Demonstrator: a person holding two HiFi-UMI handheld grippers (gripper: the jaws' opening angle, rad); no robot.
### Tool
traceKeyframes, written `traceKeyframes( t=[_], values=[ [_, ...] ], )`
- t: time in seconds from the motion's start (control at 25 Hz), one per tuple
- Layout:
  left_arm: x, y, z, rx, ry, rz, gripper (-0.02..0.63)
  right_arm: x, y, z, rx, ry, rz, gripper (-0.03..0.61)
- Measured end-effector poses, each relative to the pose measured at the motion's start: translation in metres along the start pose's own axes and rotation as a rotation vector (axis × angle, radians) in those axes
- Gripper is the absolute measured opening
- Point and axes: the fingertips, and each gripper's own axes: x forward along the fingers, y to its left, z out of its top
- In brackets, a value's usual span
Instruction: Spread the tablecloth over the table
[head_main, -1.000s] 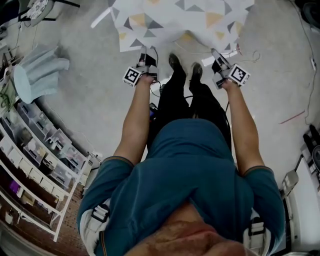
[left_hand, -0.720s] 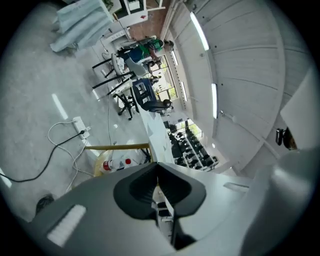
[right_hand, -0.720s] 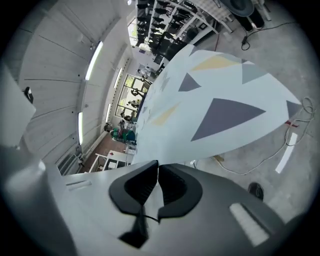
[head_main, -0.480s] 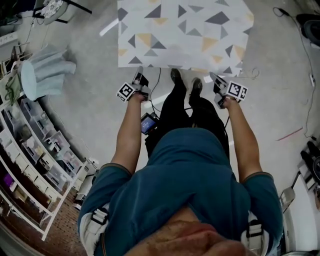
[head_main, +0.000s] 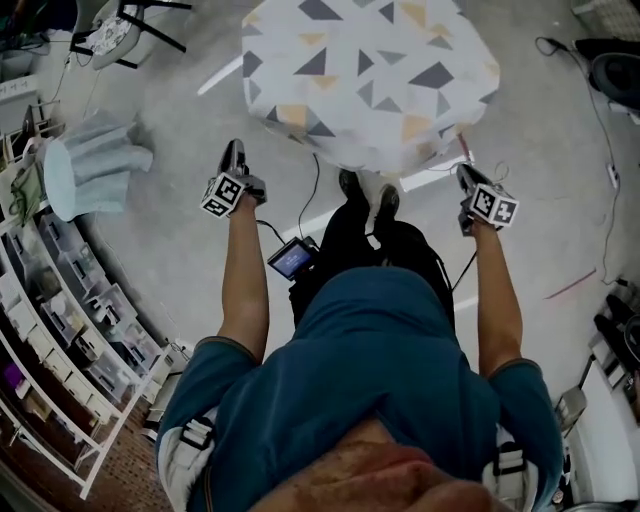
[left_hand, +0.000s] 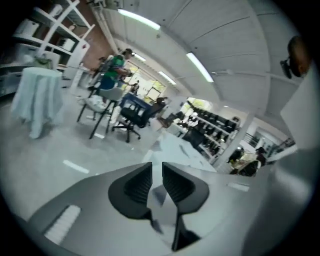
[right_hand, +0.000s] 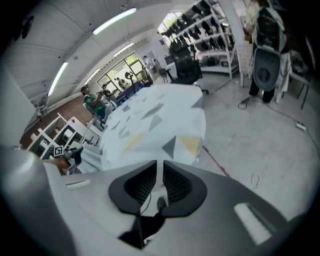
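The white tablecloth (head_main: 370, 80) with grey and yellow triangles lies draped over the table, its edges hanging down all round. It also shows in the left gripper view as the tablecloth (left_hand: 172, 147) and in the right gripper view as the tablecloth (right_hand: 150, 120). My left gripper (head_main: 234, 148) hovers off the table's near left corner, clear of the cloth. My right gripper (head_main: 464, 172) hovers off the near right corner, also clear of it. Both pairs of jaws have just been opening. The left gripper (left_hand: 156, 169) and the right gripper (right_hand: 160, 169) each show a narrow gap with nothing between the pads.
A second small table under a pale blue cover (head_main: 85, 165) stands at the left, with white shelving (head_main: 60, 300) along that wall. A chair (head_main: 125, 25) is at the far left. Cables (head_main: 312, 185) run over the floor by the person's shoes (head_main: 365, 190). People and chairs stand further off.
Both grippers have left the cloth's near edge and drawn back and outward, the left one furthest. The near edge now hangs down over the table's side.
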Motion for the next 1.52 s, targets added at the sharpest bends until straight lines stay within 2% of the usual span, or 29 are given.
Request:
traceKeyframes(
  t=[0.12,0.2,0.28,0.4,0.52,0.64,0.76,0.84,0.96,1.08,1.16,1.28,1.36,1.44,1.52],
  values=[
    [0.075,-0.075,0.047,0.110,-0.019,-0.203,0.071,0.017,0.005,0.088,-0.110,-0.103,-0.039,0.026],
    [0.121,-0.117,0.062,0.169,0.000,-0.286,0.085,0.037,0.016,0.143,-0.171,-0.148,-0.043,0.028],
    [0.160,-0.151,0.069,0.226,0.032,-0.336,0.098,0.057,0.027,0.189,-0.219,-0.173,-0.043,0.035],
    [0.204,-0.187,0.074,0.249,0.064,-0.390,0.098,0.085,0.037,0.240,-0.265,-0.190,-0.025,0.038],
    [0.246,-0.212,0.061,0.254,0.125,-0.425,0.098,0.108,0.029,0.284,-0.270,-0.210,-0.013,0.051],
    [0.279,-0.225,0.050,0.246,0.160,-0.412,0.097,0.119,-0.005,0.327,-0.232,-0.220,-0.015,0.063],
    [0.307,-0.228,0.049,0.226,0.173,-0.378,0.093,0.118,-0.062,0.365,-0.161,-0.198,-0.024,0.106],
    [0.321,-0.226,0.045,0.215,0.184,-0.350,0.091,0.117,-0.112,0.372,-0.072,-0.160,-0.031,0.125],
    [0.333,-0.223,0.040,0.195,0.196,-0.318,0.089,0.126,-0.178,0.353,0.168,-0.065,0.033,0.177],
    [0.337,-0.216,0.037,0.195,0.215,-0.291,0.095,0.141,-0.201,0.321,0.360,0.046,0.142,0.197],
    [0.337,-0.214,0.036,0.189,0.219,-0.277,0.097,0.149,-0.201,0.303,0.405,0.108,0.196,0.204],
    [0.338,-0.213,0.039,0.197,0.223,-0.274,0.098,0.157,-0.192,0.293,0.405,0.160,0.219,0.202],
    [0.340,-0.214,0.050,0.227,0.213,-0.280,0.102,0.157,-0.191,0.292,0.388,0.177,0.185,0.201],
    [0.337,-0.214,0.072,0.262,0.173,-0.277,0.104,0.155,-0.196,0.296,0.297,0.170,0.067,0.201],
    [0.331,-0.210,0.106,0.289,0.103,-0.263,0.104,0.148,-0.199,0.314,0.103,0.120,-0.111,0.201]
  ],
)
